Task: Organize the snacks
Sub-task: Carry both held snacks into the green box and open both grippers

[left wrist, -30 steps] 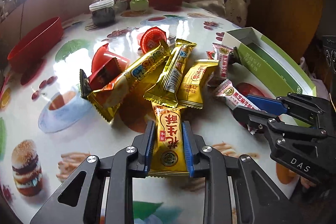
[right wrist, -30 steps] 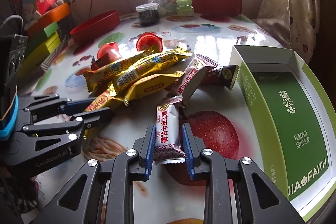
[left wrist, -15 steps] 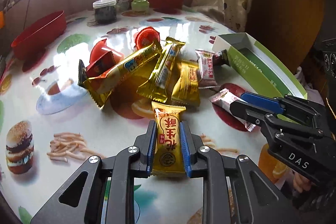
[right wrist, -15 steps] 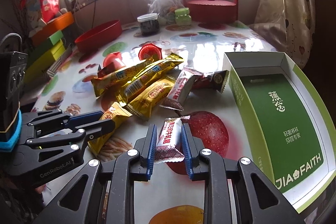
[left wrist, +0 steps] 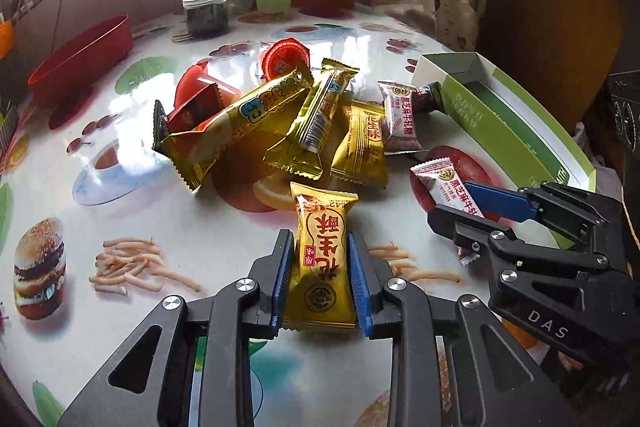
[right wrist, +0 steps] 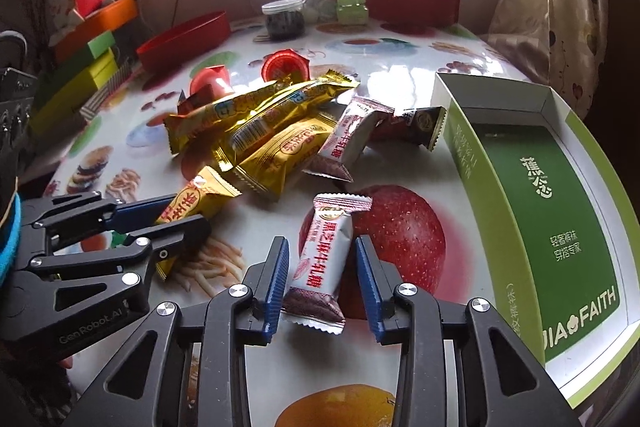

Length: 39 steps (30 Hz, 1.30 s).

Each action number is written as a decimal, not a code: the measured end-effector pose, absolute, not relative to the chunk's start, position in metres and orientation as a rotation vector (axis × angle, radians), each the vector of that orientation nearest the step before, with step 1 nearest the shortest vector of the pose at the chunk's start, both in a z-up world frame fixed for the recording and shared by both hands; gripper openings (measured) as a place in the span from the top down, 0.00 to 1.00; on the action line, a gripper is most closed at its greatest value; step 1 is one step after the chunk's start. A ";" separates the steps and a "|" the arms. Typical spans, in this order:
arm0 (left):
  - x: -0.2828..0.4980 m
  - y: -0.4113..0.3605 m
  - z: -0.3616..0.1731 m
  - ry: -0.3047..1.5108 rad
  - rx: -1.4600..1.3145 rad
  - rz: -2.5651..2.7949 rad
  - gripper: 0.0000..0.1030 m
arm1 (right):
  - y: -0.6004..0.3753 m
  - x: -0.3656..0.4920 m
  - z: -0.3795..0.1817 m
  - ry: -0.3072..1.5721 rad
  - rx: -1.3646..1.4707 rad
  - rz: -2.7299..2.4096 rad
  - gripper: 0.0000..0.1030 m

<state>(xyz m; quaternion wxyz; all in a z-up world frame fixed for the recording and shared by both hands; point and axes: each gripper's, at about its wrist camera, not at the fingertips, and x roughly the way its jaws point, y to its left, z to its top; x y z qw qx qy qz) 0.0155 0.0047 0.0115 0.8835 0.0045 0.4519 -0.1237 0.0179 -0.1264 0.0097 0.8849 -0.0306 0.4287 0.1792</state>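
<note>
1. The left claw (left wrist: 320, 283) straddles a gold peanut-crisp packet (left wrist: 323, 259); its jaws have just been opening, and the blue pads now stand at the packet's two long edges, loosely if they touch at all; the packet lies flat on the counter (left wrist: 224, 227), so I read it as let go rather than gripped.
2. The right claw (right wrist: 322, 283) has likewise just been opening; a white sesame-nougat packet (right wrist: 326, 255) sits between its pads with a clear gap on the right side, leaning toward the left pad; nothing is clamped.
3. Each packet's long axis runs near-to-far, in line with its claw's fingers, so a straight pull back toward the near edge should clear both.
4. The heap of gold bars and white packets (left wrist: 304, 123) lies just beyond the gold packet, on the far side of both claws.
5. The green box (right wrist: 532, 187) lies to the right, its long axis also near-to-far; the right claw is plainly the nearer, the left claw well apart from it across the white packet.
</note>
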 end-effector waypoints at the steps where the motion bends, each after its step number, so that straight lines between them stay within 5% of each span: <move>1: 0.016 0.005 0.011 0.940 0.008 -0.261 0.73 | -0.127 0.018 0.009 0.890 -0.065 0.367 0.72; 7: 0.016 0.001 0.016 0.926 -0.004 -0.269 0.78 | -0.131 0.020 0.010 0.885 -0.058 0.349 0.83; 39: 0.057 -0.087 0.071 0.831 -0.079 -0.502 0.78 | -0.227 0.025 0.065 0.738 0.089 0.176 0.83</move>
